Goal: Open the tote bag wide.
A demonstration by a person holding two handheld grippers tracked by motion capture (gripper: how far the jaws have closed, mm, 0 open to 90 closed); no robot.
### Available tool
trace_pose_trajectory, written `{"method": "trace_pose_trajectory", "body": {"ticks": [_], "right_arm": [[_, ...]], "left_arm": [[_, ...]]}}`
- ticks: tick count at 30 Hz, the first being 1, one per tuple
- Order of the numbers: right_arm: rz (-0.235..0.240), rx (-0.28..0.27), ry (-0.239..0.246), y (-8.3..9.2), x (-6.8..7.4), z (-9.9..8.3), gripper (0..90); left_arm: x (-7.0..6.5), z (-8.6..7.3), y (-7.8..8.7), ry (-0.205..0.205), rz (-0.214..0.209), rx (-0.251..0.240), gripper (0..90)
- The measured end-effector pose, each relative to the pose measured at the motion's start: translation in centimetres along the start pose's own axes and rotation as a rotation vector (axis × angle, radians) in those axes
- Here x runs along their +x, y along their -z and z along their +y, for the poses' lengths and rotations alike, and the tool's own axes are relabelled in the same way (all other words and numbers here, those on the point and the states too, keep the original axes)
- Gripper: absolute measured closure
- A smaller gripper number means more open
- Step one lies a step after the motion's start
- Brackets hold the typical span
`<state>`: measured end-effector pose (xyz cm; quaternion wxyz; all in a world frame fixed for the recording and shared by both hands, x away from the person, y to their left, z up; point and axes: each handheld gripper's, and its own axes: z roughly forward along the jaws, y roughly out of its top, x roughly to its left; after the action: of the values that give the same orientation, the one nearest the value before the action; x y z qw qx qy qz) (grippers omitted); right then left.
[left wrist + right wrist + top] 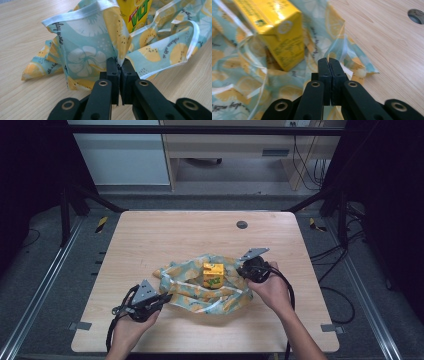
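Bench (150, 235): carries everything; a round hole (242, 224) sits toward its far right.
Cloth (187, 292): spread crumpled on the near middle of the bench.
Carton (213, 275): upright on the cloth, near its middle.
Left gripper (165, 298): at the cloth's near-left edge, fingers (113, 72) closed on a fold.
Right gripper (244, 270): at the cloth's right edge, right of the carton, pinching the cloth.

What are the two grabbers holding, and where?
Both hold the lemon-print cloth: the left gripper pinches a bunched fold near its white-trimmed edge, the right gripper pinches its edge.
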<state>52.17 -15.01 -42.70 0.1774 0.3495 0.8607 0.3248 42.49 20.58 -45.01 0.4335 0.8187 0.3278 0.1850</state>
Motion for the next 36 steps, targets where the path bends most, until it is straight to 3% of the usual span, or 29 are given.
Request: {"method": "trace_pose_trajectory", "body": {"ticks": [13, 21, 33, 36], "right_arm": [[-0.057, 0.000, -0.109, -0.8, -3.9, -2.1, 90.0], [-0.058, 0.013, -0.142, -1.6, -4.7, -3.2, 90.0], [-0.061, 0.042, -0.181, -2.3, -5.4, -4.7, 90.0], [-0.069, 0.040, -0.167, -2.3, -5.6, -4.8, 90.0]], "left_arm": [[-0.1, -0.2, -2.0, -0.009, 0.005, 0.050, 87.2], [0.4, -0.9, -2.6, 0.014, 0.002, 0.094, 87.3], [0.6, -1.7, -3.3, 0.011, -0.002, 0.149, 87.8], [0.5, -1.7, -3.4, 0.009, -0.005, 0.158, 88.2]]}}
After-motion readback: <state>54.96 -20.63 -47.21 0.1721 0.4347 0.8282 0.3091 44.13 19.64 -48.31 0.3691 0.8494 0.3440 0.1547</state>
